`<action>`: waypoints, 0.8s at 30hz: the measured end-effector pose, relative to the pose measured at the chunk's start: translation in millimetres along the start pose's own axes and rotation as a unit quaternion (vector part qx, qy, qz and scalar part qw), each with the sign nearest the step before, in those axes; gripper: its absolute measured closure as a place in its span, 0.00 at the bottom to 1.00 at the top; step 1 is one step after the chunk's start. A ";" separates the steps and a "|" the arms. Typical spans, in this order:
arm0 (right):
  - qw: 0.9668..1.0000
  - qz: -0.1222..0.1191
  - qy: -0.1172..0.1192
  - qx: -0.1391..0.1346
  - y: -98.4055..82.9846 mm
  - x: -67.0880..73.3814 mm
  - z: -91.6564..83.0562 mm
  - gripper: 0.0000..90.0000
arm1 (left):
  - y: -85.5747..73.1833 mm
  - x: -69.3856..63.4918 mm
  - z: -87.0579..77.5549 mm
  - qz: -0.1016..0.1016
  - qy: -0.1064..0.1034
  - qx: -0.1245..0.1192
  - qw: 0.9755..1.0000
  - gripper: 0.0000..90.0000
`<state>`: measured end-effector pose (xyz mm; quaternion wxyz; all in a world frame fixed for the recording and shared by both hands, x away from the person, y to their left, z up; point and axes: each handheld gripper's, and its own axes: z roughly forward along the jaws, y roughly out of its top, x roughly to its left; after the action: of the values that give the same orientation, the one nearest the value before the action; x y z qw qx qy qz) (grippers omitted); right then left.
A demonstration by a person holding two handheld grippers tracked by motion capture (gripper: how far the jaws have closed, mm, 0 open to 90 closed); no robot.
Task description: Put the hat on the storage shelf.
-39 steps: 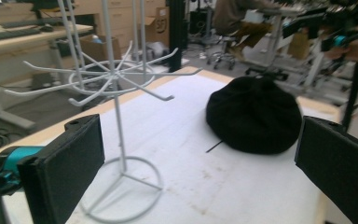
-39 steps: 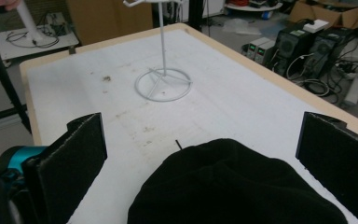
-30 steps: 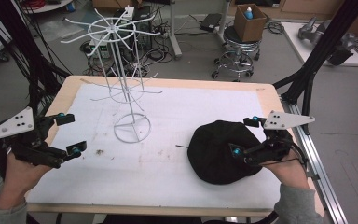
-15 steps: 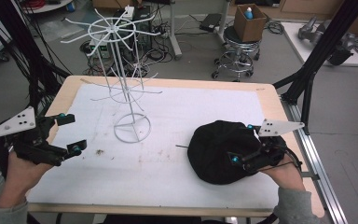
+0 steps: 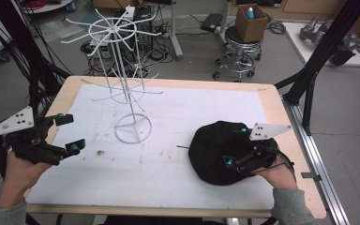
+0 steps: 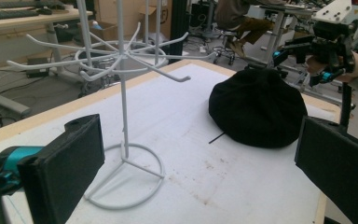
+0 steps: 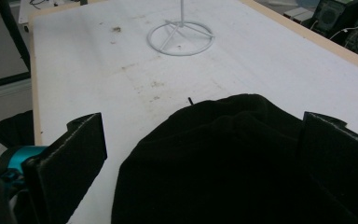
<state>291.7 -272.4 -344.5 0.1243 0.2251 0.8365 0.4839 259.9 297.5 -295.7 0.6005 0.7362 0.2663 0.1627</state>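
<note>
Right tool (image 5: 236, 147) is positioned over the right half of the black hat (image 5: 215, 152), jaws spread wide with the fabric lying between them and not pinched, as the right gripper view confirms. Said hat rests flat on the white tabletop (image 5: 168, 168), to the right of the white wire rack (image 5: 126, 84) and apart from its ring base. Left tool (image 5: 70, 133) is held released, well to the left of the rack, grasping nothing.

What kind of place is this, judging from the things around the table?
Probably a lab or workshop. Behind the table stand a rolling stool carrying a cardboard box, tangled cables on the floor, and black frame struts.
</note>
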 end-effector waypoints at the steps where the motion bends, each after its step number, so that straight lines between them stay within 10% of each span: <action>1: 1.000 0.000 0.000 0.000 0.0 0.0 0.0 0.01 | 0.0 0.0 0.0 0.000 0.000 0.000 1.000 0.02; 24: 0.999 -0.021 0.024 0.007 -1.0 -21.6 34.8 0.01 | -5.7 1.0 -1.1 -0.002 0.009 0.014 1.000 0.02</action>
<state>325.0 -257.2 -363.0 0.1125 0.1964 0.8474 0.4803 259.0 299.8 -301.1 0.5885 0.7421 0.2756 0.1642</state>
